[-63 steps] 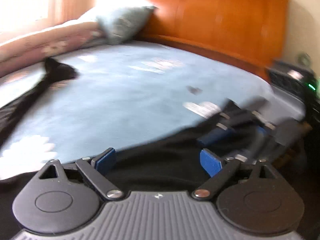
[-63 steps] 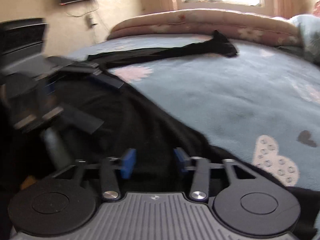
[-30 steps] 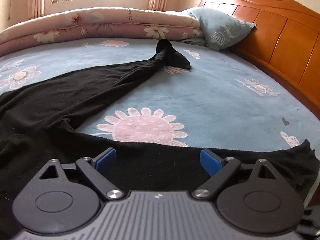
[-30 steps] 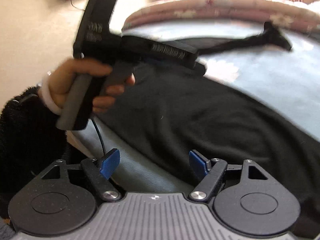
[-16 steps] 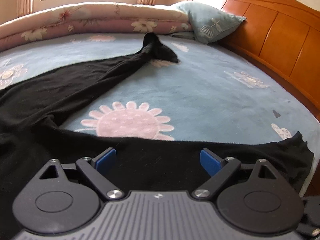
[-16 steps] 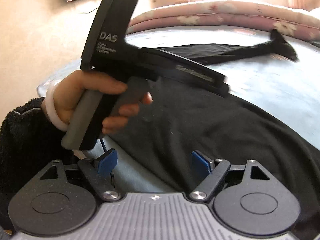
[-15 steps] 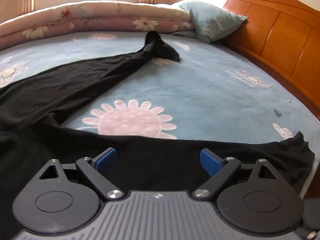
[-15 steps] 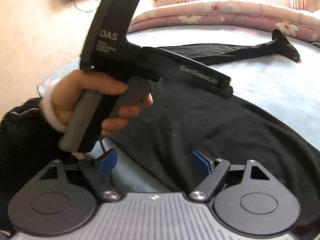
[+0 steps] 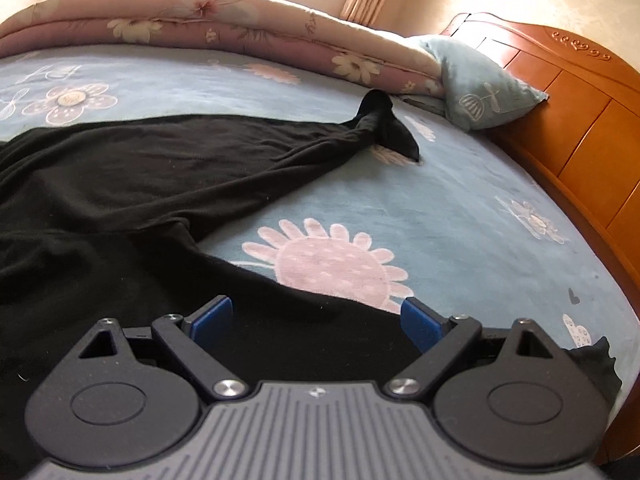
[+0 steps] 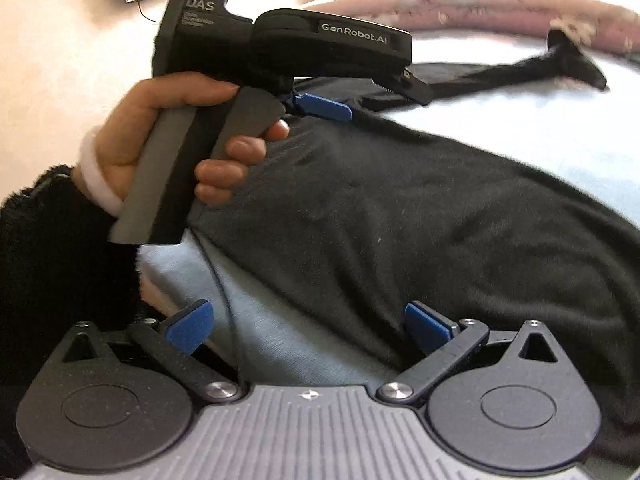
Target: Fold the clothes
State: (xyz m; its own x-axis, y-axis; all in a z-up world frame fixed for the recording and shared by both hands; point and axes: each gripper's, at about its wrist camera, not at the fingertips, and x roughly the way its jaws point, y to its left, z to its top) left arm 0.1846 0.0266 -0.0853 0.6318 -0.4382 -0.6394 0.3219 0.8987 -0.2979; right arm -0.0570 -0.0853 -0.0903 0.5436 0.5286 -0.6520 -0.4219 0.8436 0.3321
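since half a second before, the left claw (image 9: 316, 320) had swung leftward over the bed (image 9: 460, 216), so the crotch fork of the trousers (image 9: 132, 184) sat nearer the middle of its view. its jaws stood apart, clamped on nothing, with black cloth lying just beyond and beneath them. the right claw (image 10: 308, 330) had its jaws opening wide, nothing pinched; between them lay bare blue sheet and the waist edge of the trousers. the left hand (image 10: 160, 136) gripped its handle above that waist. counted: one pair of trousers with two legs spread, one pillow (image 9: 476, 88), one rolled quilt (image 9: 208, 20), two claws.
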